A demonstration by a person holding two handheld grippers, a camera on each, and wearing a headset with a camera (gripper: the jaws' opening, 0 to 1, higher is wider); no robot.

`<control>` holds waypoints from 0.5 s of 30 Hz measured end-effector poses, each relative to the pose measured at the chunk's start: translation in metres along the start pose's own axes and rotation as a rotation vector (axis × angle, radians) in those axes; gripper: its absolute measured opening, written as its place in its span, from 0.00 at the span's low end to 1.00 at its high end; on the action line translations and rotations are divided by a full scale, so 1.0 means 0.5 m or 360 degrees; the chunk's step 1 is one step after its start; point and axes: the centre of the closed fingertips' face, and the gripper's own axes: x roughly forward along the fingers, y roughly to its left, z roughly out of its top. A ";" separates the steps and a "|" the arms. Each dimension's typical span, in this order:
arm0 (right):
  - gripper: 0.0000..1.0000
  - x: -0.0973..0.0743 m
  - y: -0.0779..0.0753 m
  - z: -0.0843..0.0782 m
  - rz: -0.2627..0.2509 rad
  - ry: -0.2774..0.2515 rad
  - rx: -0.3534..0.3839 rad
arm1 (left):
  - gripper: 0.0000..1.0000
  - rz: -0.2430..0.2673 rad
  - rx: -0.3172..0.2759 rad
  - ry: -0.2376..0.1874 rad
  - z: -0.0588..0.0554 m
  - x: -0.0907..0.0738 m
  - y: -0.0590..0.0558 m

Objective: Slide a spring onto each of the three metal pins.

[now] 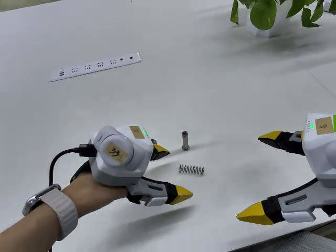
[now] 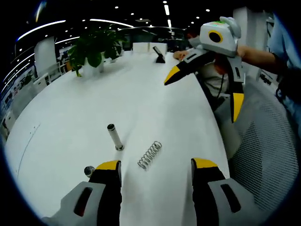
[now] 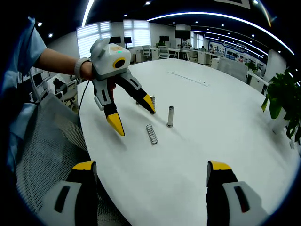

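Note:
A small coil spring (image 1: 191,169) lies flat on the white table (image 1: 210,79), just in front of an upright metal pin (image 1: 185,140). My left gripper (image 1: 172,172) is open, its yellow tips either side of the spring's left end, a little short of it. In the left gripper view the spring (image 2: 150,154) lies between and just ahead of the jaws, the pin (image 2: 114,136) stands to its left, and a second pin (image 2: 89,170) peeks out beside the left jaw. My right gripper (image 1: 260,175) hovers open at the right, holding nothing. In its view the spring (image 3: 151,133) and pin (image 3: 170,116) lie ahead.
A white power strip (image 1: 96,66) lies at the far left of the table. A potted plant (image 1: 273,13) stands at the far right corner. The table's near edge runs just below the right gripper, with a mesh chair (image 1: 310,242) beyond it.

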 end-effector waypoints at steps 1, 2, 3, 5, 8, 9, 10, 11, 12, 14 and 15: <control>0.98 0.000 0.001 -0.002 0.0003 0.0001 0.0004 | 0.58 0.0020 0.0042 0.0030 -0.003 0.005 0.005; 0.98 -0.001 0.002 -0.004 0.0006 0.0003 0.0006 | 0.56 0.0029 0.0057 0.0036 -0.004 0.009 0.007; 0.98 -0.001 0.002 -0.006 0.0007 0.0002 0.0009 | 0.54 0.0022 0.0042 0.0031 -0.001 0.016 0.007; 0.98 -0.001 0.004 -0.007 0.0013 0.0001 0.0017 | 0.50 0.0027 0.0033 0.0038 0.000 0.024 0.009; 0.98 -0.001 0.004 -0.010 0.0016 0.0000 0.0022 | 0.45 0.0052 0.0055 0.0057 -0.002 0.032 0.015; 0.98 -0.002 0.004 -0.012 0.0018 0.0001 0.0024 | 0.44 0.0054 0.0045 0.0063 -0.002 0.035 0.018; 0.98 -0.002 0.005 -0.013 0.0019 0.0004 0.0025 | 0.42 0.0051 0.0039 0.0070 -0.004 0.037 0.019; 0.98 -0.002 0.005 -0.015 0.0019 0.0007 0.0025 | 0.39 0.0057 0.0043 0.0085 -0.006 0.040 0.020; 0.98 -0.002 0.005 -0.016 0.0021 0.0008 0.0025 | 0.37 0.0056 0.0049 0.0086 -0.007 0.042 0.020; 0.98 -0.001 0.009 -0.016 0.0028 0.0010 0.0031 | 0.35 0.0053 0.0049 0.0097 -0.009 0.047 0.021; 0.98 -0.001 0.010 -0.017 0.0031 0.0010 0.0032 | 0.33 0.0054 0.0057 0.0105 -0.012 0.049 0.023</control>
